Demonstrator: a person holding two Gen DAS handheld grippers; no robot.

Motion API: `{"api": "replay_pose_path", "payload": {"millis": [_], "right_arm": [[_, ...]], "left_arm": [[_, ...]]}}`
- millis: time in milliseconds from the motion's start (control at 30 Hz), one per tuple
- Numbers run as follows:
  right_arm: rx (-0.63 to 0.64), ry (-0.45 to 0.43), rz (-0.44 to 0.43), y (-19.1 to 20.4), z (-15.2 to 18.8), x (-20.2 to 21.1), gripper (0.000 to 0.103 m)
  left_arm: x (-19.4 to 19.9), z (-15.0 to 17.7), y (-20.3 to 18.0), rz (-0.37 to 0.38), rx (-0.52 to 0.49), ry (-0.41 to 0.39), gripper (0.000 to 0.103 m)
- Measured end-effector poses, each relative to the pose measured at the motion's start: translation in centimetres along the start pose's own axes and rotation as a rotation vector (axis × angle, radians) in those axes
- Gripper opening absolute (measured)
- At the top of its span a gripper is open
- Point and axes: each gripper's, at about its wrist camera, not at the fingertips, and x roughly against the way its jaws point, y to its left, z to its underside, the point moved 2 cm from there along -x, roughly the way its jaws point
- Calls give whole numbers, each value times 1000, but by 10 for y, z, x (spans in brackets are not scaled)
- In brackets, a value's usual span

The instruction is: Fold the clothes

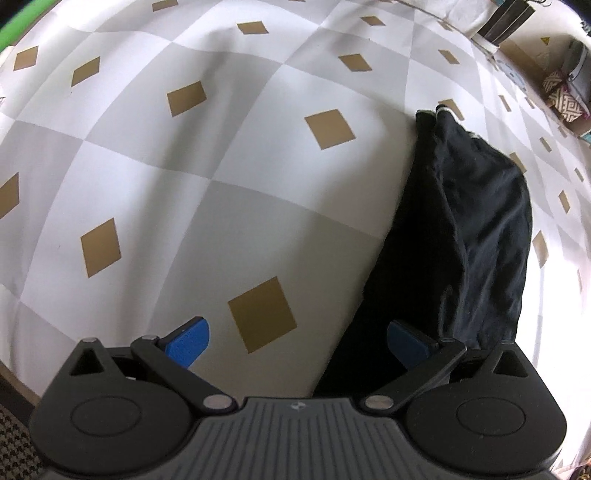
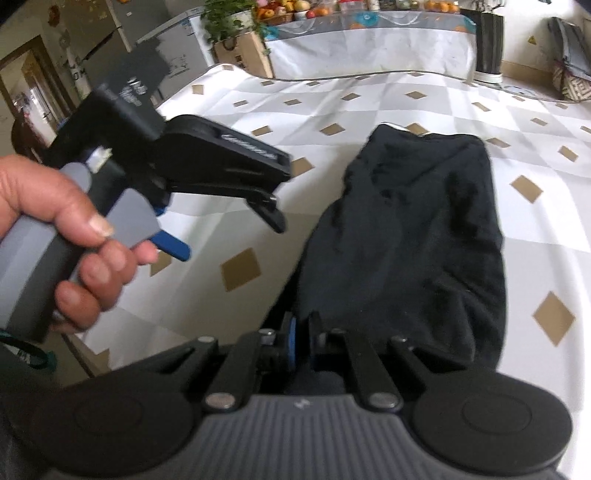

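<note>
Here, nearest the right wrist camera, the right gripper [image 2: 301, 338] has its jaws drawn together with only a sliver between the blue pads, and the near edge of the dark garment [image 2: 406, 236] runs right into them, so it reads as a pinch on that hem; a grip at the very edge is what lets the cloth be lifted and carried over itself for a fold. The cloth rises from the counter [image 2: 546, 221] toward those jaws rather than lying flat at that end, which fits a hem being raised. To the left, a hand [image 2: 70, 240] wraps the grey handle of the left gripper [image 1: 295, 341], held off to the side of the garment. In its own view that gripper's jaws stand wide apart and hold nothing: one blue pad hangs over the bare checked cloth, the other over the garment's dark side edge, apparently without pressing it. Held open and pointing steeply down, it looks ready to take a second point along that side, so the fold stays square. Farther out, the garment lies lengthwise away from the person, roughly doubled and rumpled, a pale trim showing at its far end [image 1: 445, 110]. Beyond the counter stand a paper bag [image 2: 243, 51] with a leafy plant and a ledge with fruit [image 2: 295, 9].
</note>
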Motion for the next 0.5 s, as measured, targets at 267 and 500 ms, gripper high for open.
{"api": "replay_pose_path", "payload": {"millis": [267, 500], "right_arm": [[35, 47, -40, 27, 8, -32, 10], [80, 94, -66, 38, 26, -45, 32]], "left_arm": [[7, -4, -1, -10, -18, -35, 103], [1, -3, -9, -5, -51, -14, 103]]}}
